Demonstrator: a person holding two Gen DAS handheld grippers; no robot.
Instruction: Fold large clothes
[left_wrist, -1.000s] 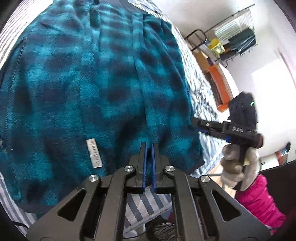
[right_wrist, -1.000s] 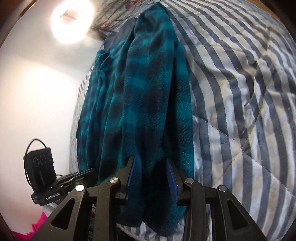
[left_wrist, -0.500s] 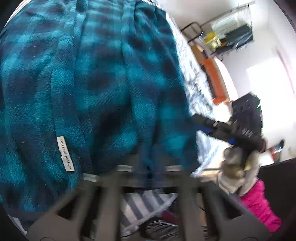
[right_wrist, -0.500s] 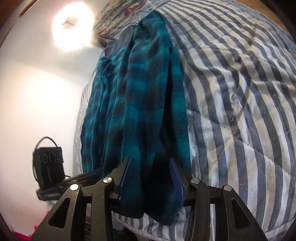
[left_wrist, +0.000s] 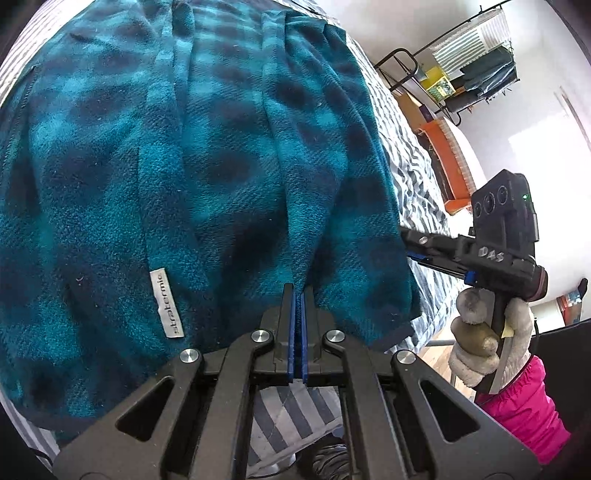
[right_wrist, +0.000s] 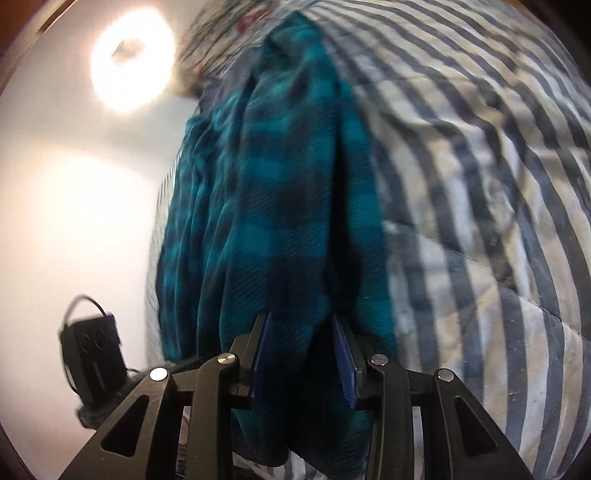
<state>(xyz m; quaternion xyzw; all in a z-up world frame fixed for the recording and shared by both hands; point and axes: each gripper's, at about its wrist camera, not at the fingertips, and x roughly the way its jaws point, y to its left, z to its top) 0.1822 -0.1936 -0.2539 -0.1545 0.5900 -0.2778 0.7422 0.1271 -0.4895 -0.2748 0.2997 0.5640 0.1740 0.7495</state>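
The teal-and-navy plaid fleece garment lies spread on the blue-and-white striped quilted bed. The left tool is pressed together on a pinched ridge of it (near edge); the right tool, just closing, straddles a hanging fold.
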